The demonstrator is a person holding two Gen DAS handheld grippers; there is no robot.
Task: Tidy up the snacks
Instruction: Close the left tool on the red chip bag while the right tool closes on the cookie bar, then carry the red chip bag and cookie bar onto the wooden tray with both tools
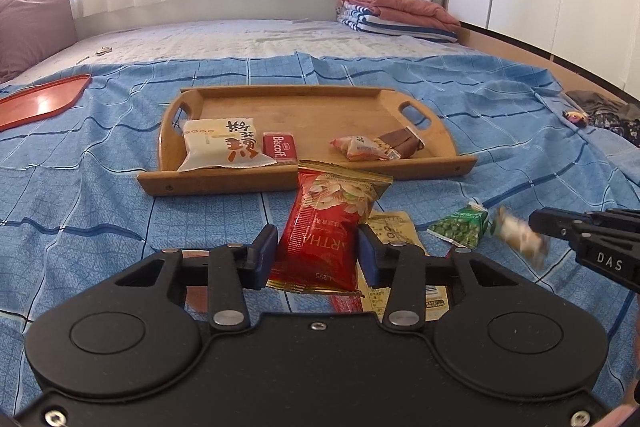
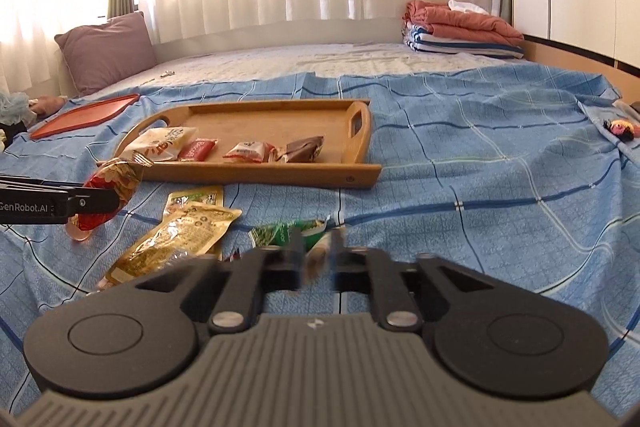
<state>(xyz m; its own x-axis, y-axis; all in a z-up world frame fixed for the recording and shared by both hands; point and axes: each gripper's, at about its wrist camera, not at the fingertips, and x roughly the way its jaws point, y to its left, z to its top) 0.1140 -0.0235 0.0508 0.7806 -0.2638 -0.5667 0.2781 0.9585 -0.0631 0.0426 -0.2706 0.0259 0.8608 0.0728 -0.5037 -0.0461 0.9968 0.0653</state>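
Observation:
My left gripper (image 1: 318,247) is shut on a red nut packet (image 1: 324,227) and holds it above the blue sheet, just short of the wooden tray (image 1: 224,183). It also shows in the right wrist view (image 2: 106,187). The tray (image 2: 256,173) holds a white cake packet (image 1: 222,145), a red Biscoff packet (image 1: 280,146), a small pink-white packet (image 1: 358,149) and a brown bar (image 1: 402,141). My right gripper (image 2: 318,259) is shut on a small pale snack (image 1: 518,235), blurred by motion. A green pea packet (image 1: 460,225) lies on the sheet beside it.
Yellow packets (image 2: 176,239) lie on the sheet below the red packet. An orange lid (image 1: 36,101) lies at far left. Folded blankets (image 1: 396,9) and a purple pillow (image 2: 106,53) sit at the back. Dark clothing (image 1: 608,115) lies at the right edge.

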